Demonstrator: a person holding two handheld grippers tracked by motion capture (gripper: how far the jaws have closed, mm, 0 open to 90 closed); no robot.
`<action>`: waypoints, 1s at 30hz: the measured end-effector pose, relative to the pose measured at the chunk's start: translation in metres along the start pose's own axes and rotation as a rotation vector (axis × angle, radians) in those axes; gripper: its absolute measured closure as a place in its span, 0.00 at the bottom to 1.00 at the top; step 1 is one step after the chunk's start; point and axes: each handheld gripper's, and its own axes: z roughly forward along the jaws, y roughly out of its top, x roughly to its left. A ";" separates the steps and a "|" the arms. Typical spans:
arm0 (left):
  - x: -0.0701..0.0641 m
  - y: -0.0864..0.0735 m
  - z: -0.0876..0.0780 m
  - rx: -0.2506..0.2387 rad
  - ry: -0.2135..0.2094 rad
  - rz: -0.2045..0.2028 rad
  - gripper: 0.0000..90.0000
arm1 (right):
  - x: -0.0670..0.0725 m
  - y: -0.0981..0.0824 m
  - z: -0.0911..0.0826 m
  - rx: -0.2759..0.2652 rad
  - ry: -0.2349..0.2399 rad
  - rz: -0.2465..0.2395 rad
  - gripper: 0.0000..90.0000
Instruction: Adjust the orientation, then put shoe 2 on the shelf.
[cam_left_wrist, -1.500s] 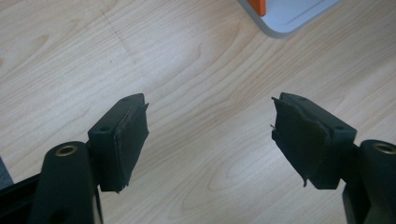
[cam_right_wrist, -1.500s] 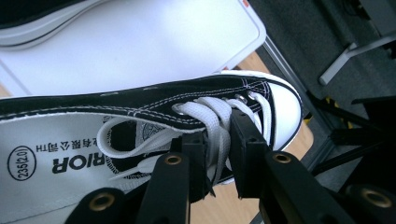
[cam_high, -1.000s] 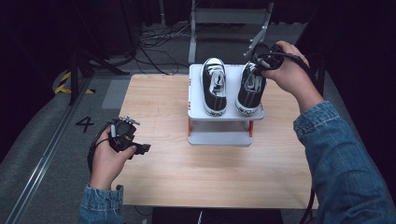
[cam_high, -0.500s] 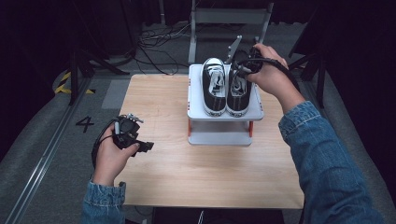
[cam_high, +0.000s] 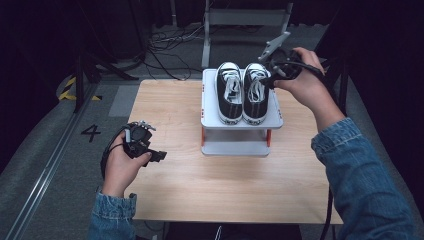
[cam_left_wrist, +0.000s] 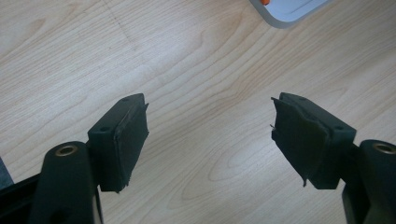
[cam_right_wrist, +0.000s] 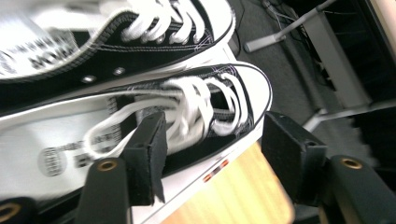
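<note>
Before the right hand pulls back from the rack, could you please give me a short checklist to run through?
1. Right gripper jaws just opened, pads off the right black canvas sneaker: ok.
2. Right sneaker flat on the white two-tier rack: ok.
3. Left black canvas sneaker beside it, toes pointing away: ok.
4. Laces free of the jaws: cannot tell.
5. Left gripper open over the wooden table, holding nothing: ok.

The black sneaker (cam_high: 256, 92) with white laces, white toe cap and white sole stands upright on the white rack (cam_high: 274, 120), its side between the open jaws of my right gripper (cam_high: 267, 80), close beside its twin sneaker (cam_high: 229, 92) on the gripper's far side.
</note>
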 end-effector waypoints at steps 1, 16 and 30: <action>0.000 0.000 0.000 -0.002 0.001 0.002 0.30 | 0.000 -0.007 -0.006 -0.016 0.007 0.042 0.44; -0.006 0.002 0.012 0.017 0.012 0.047 0.23 | 0.033 -0.155 -0.042 -0.046 0.074 0.356 0.41; -0.004 -0.002 0.018 0.045 0.014 0.046 0.23 | 0.079 -0.269 0.003 0.008 0.111 0.534 0.39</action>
